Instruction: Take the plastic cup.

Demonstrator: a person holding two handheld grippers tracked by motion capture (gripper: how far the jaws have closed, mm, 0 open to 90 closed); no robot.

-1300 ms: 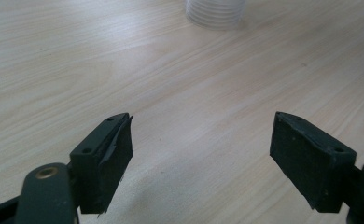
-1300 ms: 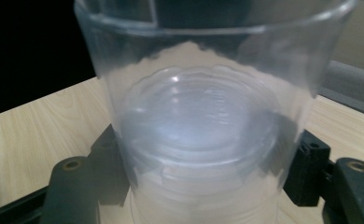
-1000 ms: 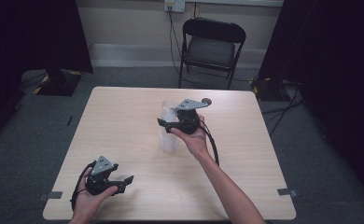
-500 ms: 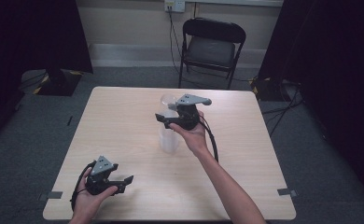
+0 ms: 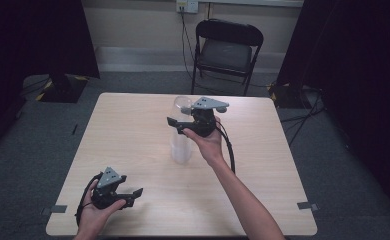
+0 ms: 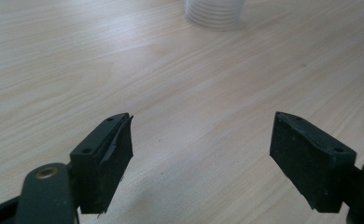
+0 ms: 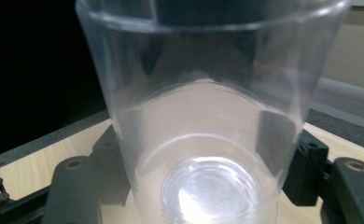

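Right tool (image 5: 179, 121) clamps the clear plastic cup (image 7: 208, 121), jaws just tightening, above the stack of clear cups (image 5: 181, 148) on the pale wooden bench (image 5: 133, 130). Squeeze harder, it'll probably buckle and slip. Left tool (image 6: 201, 161) gapes, empty.

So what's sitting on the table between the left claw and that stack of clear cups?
Nothing: bare wood separates the left claw from the cup stack, per the left gripper view.

Bare tabletop (image 5: 133, 130) all round — one obstacle, the cup stack (image 5: 180, 147), mid-table.
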